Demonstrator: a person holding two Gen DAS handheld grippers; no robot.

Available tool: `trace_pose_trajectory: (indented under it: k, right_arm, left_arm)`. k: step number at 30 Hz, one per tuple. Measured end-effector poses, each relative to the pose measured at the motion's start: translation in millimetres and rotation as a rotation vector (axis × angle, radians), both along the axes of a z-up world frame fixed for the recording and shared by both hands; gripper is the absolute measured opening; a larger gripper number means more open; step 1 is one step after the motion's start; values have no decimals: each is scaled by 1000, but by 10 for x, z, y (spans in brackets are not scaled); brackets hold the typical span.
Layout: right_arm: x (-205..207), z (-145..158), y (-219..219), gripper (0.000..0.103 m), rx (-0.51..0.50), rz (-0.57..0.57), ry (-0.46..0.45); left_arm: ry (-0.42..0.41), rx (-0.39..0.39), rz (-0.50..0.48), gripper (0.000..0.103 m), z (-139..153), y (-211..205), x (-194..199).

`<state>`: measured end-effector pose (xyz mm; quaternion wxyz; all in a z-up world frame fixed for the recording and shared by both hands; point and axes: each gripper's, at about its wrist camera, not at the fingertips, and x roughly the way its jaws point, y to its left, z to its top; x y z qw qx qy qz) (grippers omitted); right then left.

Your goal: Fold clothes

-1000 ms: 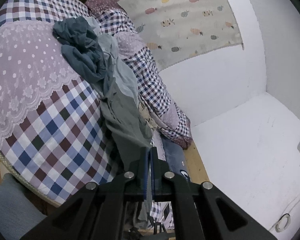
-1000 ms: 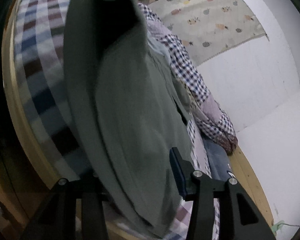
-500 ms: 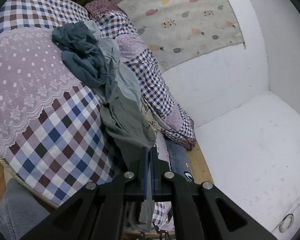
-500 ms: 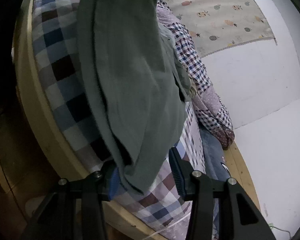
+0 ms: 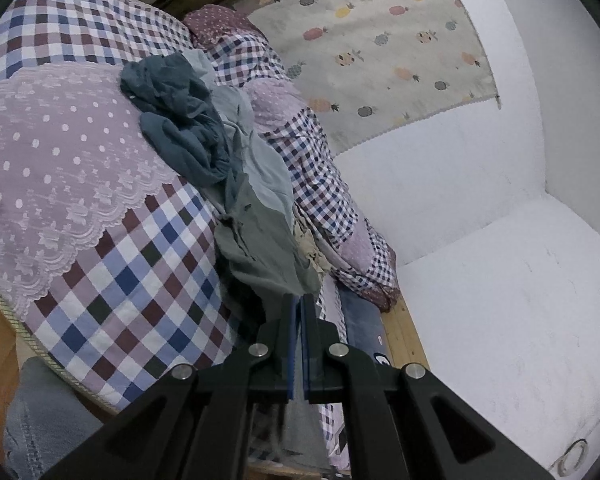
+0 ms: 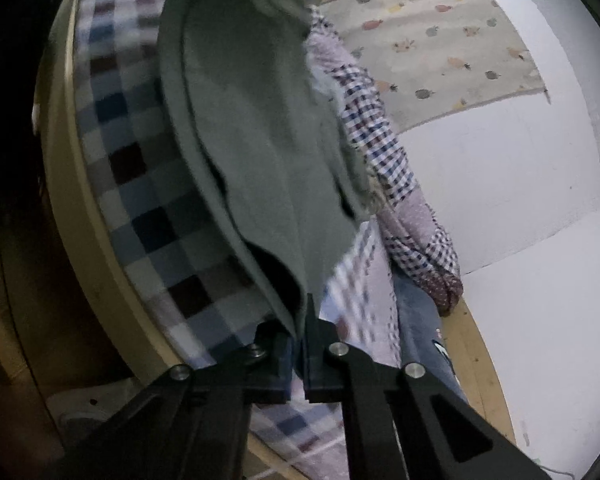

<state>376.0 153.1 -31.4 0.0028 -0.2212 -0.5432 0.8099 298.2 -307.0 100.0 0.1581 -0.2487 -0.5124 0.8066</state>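
Both tools pinch the grey-green garment (image 5: 260, 248): left tool (image 5: 298, 308), right tool (image 6: 302, 320) just closed. A crumpled teal garment (image 5: 180, 120) and rolled checked quilt (image 5: 320, 184) crowd the bed (image 5: 112, 264).

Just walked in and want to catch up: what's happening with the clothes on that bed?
A person is working with a handheld claw in each hand over a bed with a checked quilt. Both claws are closed on a grey-green garment: the left claw pinches one edge, and the right claw has just been closing and now pinches another. A crumpled darker blue-grey garment lies further up the bed. Nothing looks folded yet.
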Motion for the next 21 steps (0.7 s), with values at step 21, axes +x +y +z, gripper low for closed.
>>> trace_pose_trajectory:
  k: [21]
  right_arm:
    - [415,1698,378,0,-115,-45,135]
  left_arm:
    - [8,-21,-26,0,188,-50,393]
